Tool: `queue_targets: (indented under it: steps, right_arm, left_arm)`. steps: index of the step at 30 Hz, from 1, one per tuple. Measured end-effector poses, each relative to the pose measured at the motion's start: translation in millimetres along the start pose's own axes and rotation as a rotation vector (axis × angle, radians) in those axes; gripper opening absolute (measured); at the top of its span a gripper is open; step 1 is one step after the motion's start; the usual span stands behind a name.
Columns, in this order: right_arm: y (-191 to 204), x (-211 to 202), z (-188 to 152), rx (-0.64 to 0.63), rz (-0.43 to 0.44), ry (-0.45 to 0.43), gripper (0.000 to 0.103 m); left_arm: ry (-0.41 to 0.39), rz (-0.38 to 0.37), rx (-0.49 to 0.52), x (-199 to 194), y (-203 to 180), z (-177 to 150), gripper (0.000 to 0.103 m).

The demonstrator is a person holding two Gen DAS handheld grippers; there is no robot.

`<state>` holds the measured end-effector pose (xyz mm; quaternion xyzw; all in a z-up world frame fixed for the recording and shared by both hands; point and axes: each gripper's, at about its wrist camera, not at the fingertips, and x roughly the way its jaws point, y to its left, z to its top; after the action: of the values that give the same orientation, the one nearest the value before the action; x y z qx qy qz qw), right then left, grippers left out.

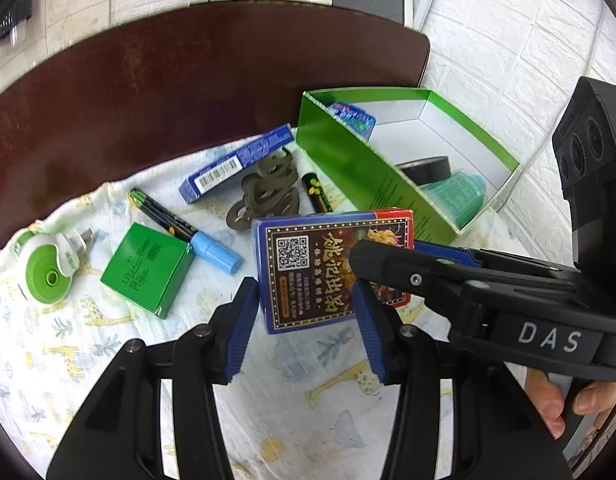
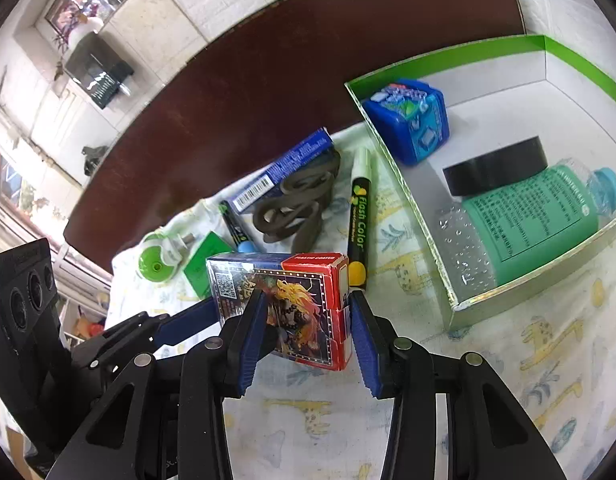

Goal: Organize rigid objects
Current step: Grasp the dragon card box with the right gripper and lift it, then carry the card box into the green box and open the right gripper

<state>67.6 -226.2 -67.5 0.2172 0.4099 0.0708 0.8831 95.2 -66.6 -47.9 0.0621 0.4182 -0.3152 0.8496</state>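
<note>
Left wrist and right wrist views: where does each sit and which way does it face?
Left wrist: on the left gripper, looking down its jaws at the card box and green tray; the right gripper and a hand show.
Right wrist: on the right gripper, facing the card box and tray; the left gripper's arm enters at left.
Shared: card box, tray, black tape roll, giraffe cloth.

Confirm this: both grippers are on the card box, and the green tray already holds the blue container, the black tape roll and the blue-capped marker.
Not quite. The blue-capped marker lies on the cloth, outside the green tray, as the left wrist view shows. The tray's third item is a green-labelled bottle. The rest stands.
</note>
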Motion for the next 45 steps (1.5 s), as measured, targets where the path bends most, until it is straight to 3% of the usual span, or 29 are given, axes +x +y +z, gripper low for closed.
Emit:
queue_targets:
  steps: [13, 22, 32, 45]
  right_arm:
    - [-18.5, -63.5, 30.9, -0.01, 0.037, -0.125, 0.045]
    - [-71.3, -97.0, 63.0, 0.052, 0.005, -0.201, 0.045]
    - [-124.2, -93.0, 87.0, 0.116, -0.026, -0.212, 0.045]
    - [-149.8, -75.1, 96.6, 0.158, -0.068, -0.192, 0.045]
  left_arm:
    - [-0.093, 0.021, 0.108, -20.5, -59.1, 48.4, 0.047]
    - [-0.095, 0.001, 0.182, 12.0, -114.4, 93.1, 0.047]
    - [-0.026, 0.019, 0.213, 56.5, -145.6, 121.7, 0.048]
    - [0.011, -0.013, 0.201, 87.5, -147.6, 129.4, 0.048]
